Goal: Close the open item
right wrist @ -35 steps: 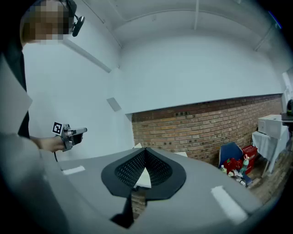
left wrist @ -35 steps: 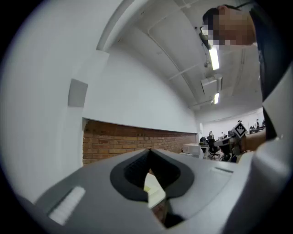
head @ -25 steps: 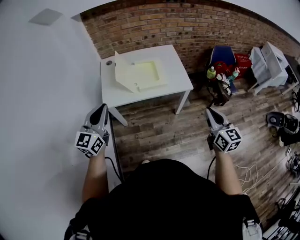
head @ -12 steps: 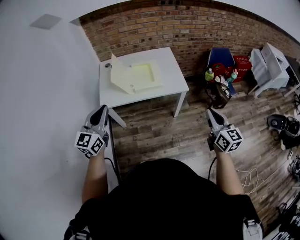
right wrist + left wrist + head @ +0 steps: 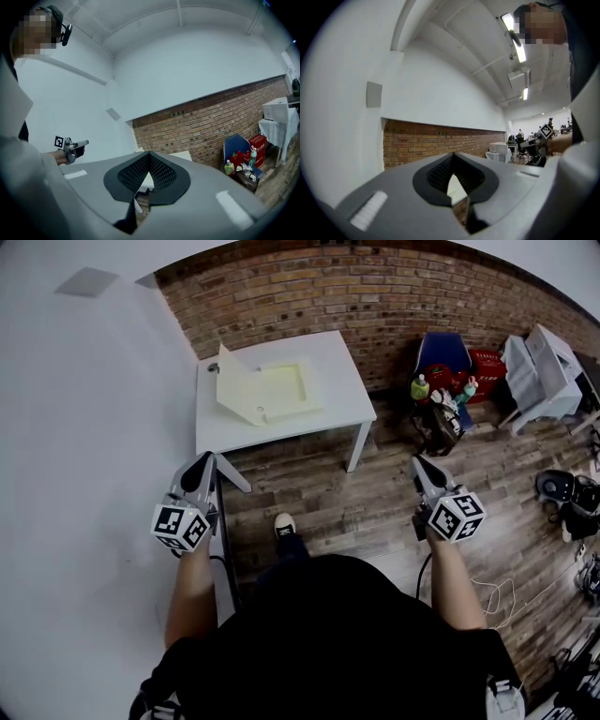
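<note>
We see a white bench (image 5: pixel 342 381) standing against a brick wall (image 5: pixel 394 287) at the far side, on a wooden floor (image 5: pixel 319 493). To its right sits a blue chair (image 5: pixel 442 351), with a red basket (image 5: pixel 486 362) just beside it and a green bottle (image 5: pixel 422 388) near its front. Farther right stands a white cabinet (image 5: pixel 539 367). A white cable (image 5: pixel 497 594) lies on the floor, near right.

Shoe (image 5: pixel 284 524) now in view below table (image 5: pixel 345 390); table and open box (image 5: pixel 272 390) shifted slightly left
</note>
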A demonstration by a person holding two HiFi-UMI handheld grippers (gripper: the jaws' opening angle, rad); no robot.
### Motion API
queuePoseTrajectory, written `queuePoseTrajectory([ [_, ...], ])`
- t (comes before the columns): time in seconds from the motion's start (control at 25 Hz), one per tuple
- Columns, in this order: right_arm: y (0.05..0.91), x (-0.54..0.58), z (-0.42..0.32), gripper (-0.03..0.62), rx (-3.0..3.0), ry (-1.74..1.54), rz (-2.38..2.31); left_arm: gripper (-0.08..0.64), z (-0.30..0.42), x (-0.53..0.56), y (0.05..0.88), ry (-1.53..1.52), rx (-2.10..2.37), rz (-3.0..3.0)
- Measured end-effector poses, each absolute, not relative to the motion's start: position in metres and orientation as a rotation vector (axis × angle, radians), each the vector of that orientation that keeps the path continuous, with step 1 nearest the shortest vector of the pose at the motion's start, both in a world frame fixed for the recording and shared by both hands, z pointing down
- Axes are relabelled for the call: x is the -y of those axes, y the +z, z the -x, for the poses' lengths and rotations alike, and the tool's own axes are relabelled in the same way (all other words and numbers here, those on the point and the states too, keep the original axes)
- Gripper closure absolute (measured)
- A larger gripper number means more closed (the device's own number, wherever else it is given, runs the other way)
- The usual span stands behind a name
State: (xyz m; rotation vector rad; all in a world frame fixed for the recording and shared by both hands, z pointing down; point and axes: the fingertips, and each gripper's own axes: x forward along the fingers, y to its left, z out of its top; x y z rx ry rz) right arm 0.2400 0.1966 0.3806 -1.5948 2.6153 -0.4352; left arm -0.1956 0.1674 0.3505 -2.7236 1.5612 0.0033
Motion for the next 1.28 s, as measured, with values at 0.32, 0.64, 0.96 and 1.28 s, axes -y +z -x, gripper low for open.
queuePoseTrajectory([
  [0.32,0.382,-0.19,-0.248,0.589,-2.632,-0.437,1.608,0.555,0.193,-0.153,0.354,0.016,-1.572,2.719],
  [0.64,0.386,-0.168,-0.236,0.589,-2.653,-0.43,1.572,0.555,0.206,-0.139,0.361,-0.004,-1.617,2.703],
  [0.96,0.388,-0.156,-0.223,0.589,-2.698,-0.408,1.548,0.555,0.218,-0.136,0.371,-0.009,-1.655,2.7],
  [1.28,0.389,-0.146,-0.21,0.589,-2.711,-0.417,1.532,0.555,0.233,-0.13,0.372,-0.021,-1.686,2.688],
])
